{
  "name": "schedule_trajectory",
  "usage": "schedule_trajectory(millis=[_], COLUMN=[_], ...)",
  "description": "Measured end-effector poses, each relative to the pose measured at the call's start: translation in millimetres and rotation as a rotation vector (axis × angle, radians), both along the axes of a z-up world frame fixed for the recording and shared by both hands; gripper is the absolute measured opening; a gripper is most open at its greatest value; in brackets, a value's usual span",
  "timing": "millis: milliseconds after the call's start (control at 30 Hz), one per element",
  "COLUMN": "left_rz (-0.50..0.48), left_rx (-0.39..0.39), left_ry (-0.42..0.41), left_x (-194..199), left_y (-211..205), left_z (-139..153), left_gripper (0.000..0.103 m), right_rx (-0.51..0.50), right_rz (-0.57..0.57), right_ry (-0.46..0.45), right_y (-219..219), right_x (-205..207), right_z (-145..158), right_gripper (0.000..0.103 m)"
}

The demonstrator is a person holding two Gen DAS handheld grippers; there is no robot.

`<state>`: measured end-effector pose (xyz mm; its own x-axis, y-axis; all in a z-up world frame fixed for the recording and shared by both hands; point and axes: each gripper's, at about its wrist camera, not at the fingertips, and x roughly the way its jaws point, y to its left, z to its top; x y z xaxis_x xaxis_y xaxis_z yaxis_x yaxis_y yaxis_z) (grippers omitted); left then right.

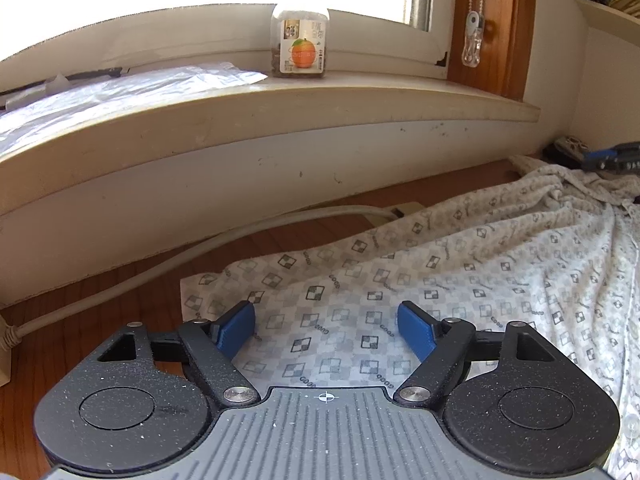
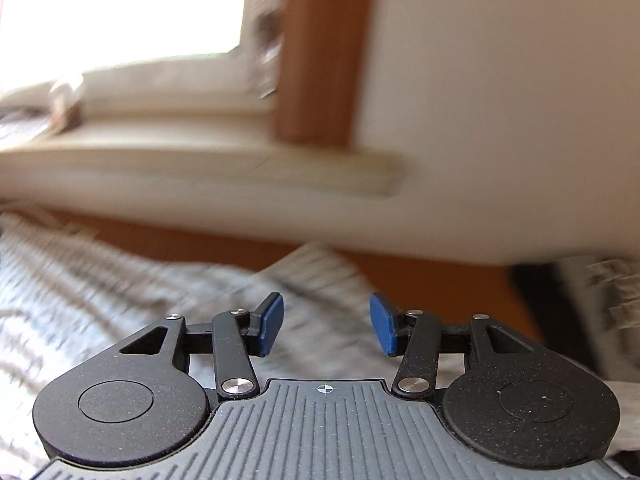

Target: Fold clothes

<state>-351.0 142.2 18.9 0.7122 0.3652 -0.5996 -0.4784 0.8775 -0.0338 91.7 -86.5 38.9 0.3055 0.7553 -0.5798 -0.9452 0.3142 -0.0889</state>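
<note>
Blue-padded left claw [image 1: 326,332] spread wide, nothing between pads, hovering over flat corner of checker-print garment [image 1: 420,280] on wooden table [image 1: 100,320]. Right claw [image 2: 326,326] part open, empty, above same garment [image 2: 120,280], view blurred. Beyond: white cable [image 1: 160,268] along wall. On windowsill [image 1: 280,104]: clear jar [image 1: 300,32], orange-fruit label, brownish contents low inside; crinkled plastic sheet [image 1: 120,88] beside it.
</note>
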Motion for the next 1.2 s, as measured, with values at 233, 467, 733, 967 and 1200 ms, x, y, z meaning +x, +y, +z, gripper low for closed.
schedule_trajectory(millis=[233, 467, 733, 967, 1200], left_rz=[-0.109, -0.246, -0.29, -0.302, -0.252], left_rx=[-0.012, -0.031, -0.001, -0.01, 0.006], left_ry=[-0.094, -0.062, 0.061, 0.06, 0.077], left_x=[13, 64, 99, 97, 89], left_y=[-40, -95, -121, -120, -123], left_z=[23, 20, -9, -13, -12], left_gripper=[0.081, 0.081, 0.084, 0.096, 0.098], right_rx=[-0.063, 0.132, 0.05, 0.035, 0.036], right_rz=[0.033, -0.03, 0.007, 0.05, -0.076], right_ry=[-0.009, -0.193, -0.11, 0.061, 0.11], right_y=[31, 50, 42, -31, -80], right_x=[-7, -12, -20, 8, 27], right_z=[-18, 16, 0, -27, -51], right_gripper=[0.045, 0.006, 0.052, 0.052, 0.047])
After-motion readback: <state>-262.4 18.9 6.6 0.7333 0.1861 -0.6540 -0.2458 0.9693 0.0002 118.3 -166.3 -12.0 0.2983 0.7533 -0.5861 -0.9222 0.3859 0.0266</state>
